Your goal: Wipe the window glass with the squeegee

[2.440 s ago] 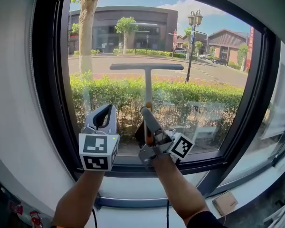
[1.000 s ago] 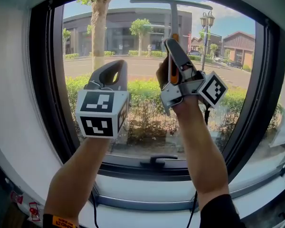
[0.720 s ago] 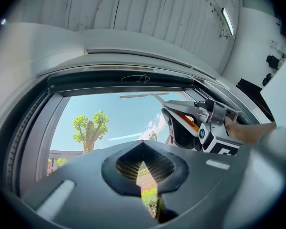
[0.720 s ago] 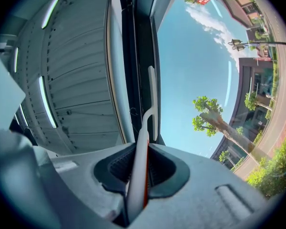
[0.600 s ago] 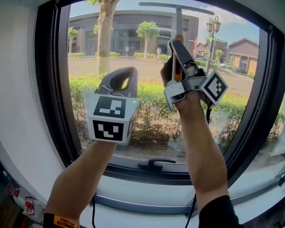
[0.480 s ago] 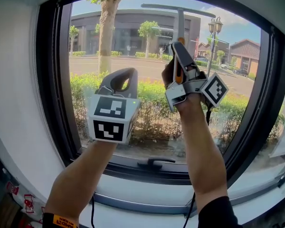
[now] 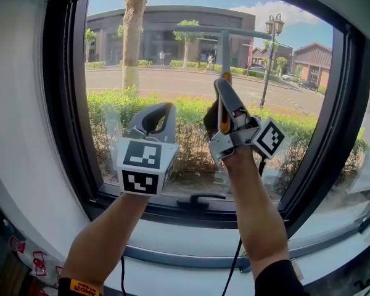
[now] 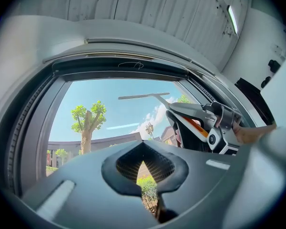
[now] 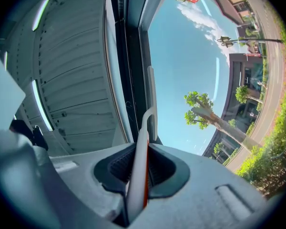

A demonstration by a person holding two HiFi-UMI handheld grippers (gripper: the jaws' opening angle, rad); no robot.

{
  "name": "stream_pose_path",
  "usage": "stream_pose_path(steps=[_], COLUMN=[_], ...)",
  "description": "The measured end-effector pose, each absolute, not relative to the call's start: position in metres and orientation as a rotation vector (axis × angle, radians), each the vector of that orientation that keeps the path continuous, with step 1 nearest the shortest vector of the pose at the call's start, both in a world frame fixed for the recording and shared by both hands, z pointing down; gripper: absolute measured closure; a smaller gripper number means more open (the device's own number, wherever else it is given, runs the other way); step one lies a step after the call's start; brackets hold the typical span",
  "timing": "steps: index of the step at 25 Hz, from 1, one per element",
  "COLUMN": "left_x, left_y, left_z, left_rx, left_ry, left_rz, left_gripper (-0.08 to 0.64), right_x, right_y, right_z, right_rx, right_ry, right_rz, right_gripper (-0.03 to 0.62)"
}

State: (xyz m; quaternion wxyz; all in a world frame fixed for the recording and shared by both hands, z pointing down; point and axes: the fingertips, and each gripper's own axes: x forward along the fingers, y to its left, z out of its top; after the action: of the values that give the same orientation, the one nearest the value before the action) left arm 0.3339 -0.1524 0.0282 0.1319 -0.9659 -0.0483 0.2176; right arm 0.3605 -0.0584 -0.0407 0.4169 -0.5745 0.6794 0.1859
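in the head view, the squeegee (image 7: 225, 49) had come down from its place just under the top frame half a second back; its blade now lay across the window glass (image 7: 172, 73) level with the building front outside. the right gripper (image 7: 222, 85) held its handle upright and had dropped along with it. the left gripper (image 7: 159, 111) hung beside it, just apart and a little lower, doing nothing. to me that looked like a downward stroke begun, with most of the pane below still to cover.

in the left gripper view, the left gripper's (image 8: 145, 168) jaws were closed on each other with only hedge and sky showing through the hollow between them. the blade (image 8: 143, 96) showed against the sky, above the right gripper (image 8: 200, 123).

in the right gripper view, the right gripper's (image 9: 140, 168) jaws were clamped on the white and orange handle (image 9: 139, 175), which ran up to the blade close by the dark frame.
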Motion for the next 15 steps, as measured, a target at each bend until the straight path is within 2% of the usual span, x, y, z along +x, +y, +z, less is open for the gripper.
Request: stream_pose_path(steps=[15], left_x=[0.323], left_y=[-0.182], left_z=[0.115], left_rx=[-2.867], left_ry=[-0.253], left_rz=[0.461], left_gripper=[0.545], right_x=[0.34], right_y=[-0.06], right_z=[0.087], right_rx=[-1.519], right_ry=[1.538], right_rz=[0.31], right_gripper=[0.551])
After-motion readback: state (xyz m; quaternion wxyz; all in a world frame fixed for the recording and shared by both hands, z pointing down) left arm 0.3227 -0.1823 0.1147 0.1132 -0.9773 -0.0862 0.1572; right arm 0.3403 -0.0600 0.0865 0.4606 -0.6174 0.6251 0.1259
